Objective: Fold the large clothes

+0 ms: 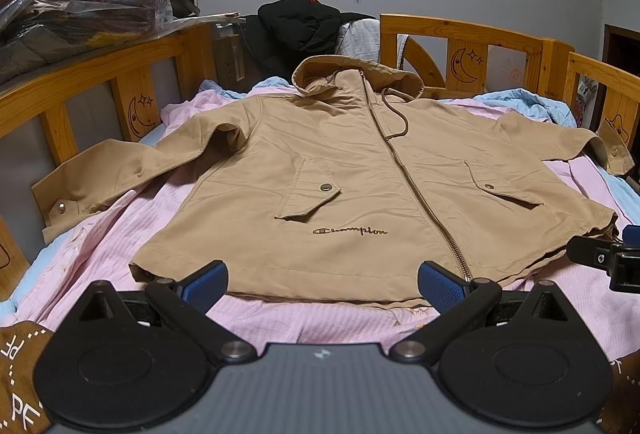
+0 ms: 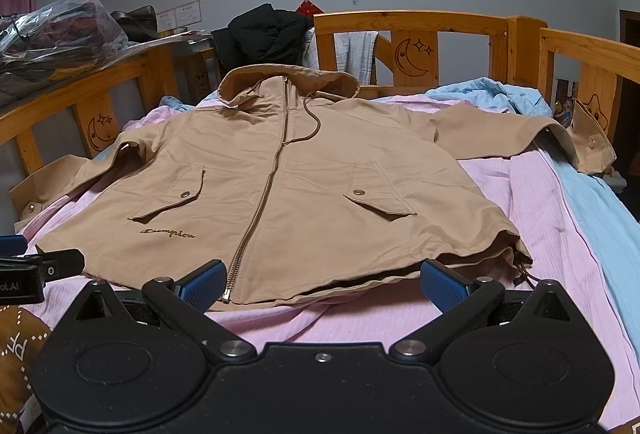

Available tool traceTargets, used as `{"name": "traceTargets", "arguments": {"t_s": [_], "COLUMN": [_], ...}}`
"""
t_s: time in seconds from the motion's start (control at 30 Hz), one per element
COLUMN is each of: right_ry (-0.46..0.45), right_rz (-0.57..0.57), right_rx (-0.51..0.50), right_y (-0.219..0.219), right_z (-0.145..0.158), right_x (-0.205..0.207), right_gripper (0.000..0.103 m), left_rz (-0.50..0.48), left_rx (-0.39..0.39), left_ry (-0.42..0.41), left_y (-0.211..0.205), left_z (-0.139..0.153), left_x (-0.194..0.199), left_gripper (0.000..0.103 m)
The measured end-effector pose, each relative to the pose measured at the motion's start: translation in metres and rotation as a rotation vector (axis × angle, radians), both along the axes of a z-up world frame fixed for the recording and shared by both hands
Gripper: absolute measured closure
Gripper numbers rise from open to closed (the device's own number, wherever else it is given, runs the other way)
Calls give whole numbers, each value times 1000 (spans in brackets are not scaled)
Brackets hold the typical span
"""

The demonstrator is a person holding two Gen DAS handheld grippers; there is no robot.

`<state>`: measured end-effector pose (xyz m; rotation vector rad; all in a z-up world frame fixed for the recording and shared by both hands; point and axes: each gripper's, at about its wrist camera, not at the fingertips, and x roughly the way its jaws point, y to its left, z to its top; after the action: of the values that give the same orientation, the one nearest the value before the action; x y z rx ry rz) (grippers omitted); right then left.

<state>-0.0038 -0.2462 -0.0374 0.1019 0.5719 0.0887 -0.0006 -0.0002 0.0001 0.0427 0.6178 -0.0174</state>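
Hovering at the near hem, the left claw (image 1: pixel 322 284) stands with its blue-padded fingers apart and nothing between them; the hem of the tan hooded zip-front cotton jacket (image 1: pixel 360 170) lies just ahead of the pads, and contact cannot be confirmed. The right claw (image 2: pixel 322 284) is likewise spread wide and empty, poised before the hem on the zipper's far side, with the gathered drawcord corner of the hem just beyond its right-hand finger.

Progress, as judged: no fold is made. The jacket lies face up and zipped, spread flat ahead of both claws on the pink ribbed blanket (image 1: pixel 304 318) covering the bed. Hood away from the claws; both sleeves stretched outward, the cuffs reaching toward the orange pine bed rails carved with moons and stars (image 1: pixel 460 34). Both flap pockets are snapped. Laying-out appears complete; sleeves, sides and hem all remain to be folded.

Legible writing: "Champion" in dark brown embroidered script (image 1: pixel 350 231) on the jacket front, just beyond the left claw. White letters "PF" on a brown patterned cloth (image 1: pixel 20 374) beside the left claw's base. A fragment "ot.AI" on the black body of the other device (image 2: pixel 20 284) at the left edge of the right wrist view. Wall papers farther off are unreadable.
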Motion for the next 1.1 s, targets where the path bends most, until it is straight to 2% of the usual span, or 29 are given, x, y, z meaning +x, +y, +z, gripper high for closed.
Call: {"name": "traceTargets", "arguments": {"t_s": [1.1], "right_ry": [14], "right_rz": [-6], "right_rx": [0], "right_y": [-2], "right_z": [-3], "right_x": [0], "right_gripper": [0], "left_rz": [-5], "left_rx": [0], "left_ry": [9], "left_y": [-3], "left_z": [0], "left_x": [-1], "left_gripper": [0]}}
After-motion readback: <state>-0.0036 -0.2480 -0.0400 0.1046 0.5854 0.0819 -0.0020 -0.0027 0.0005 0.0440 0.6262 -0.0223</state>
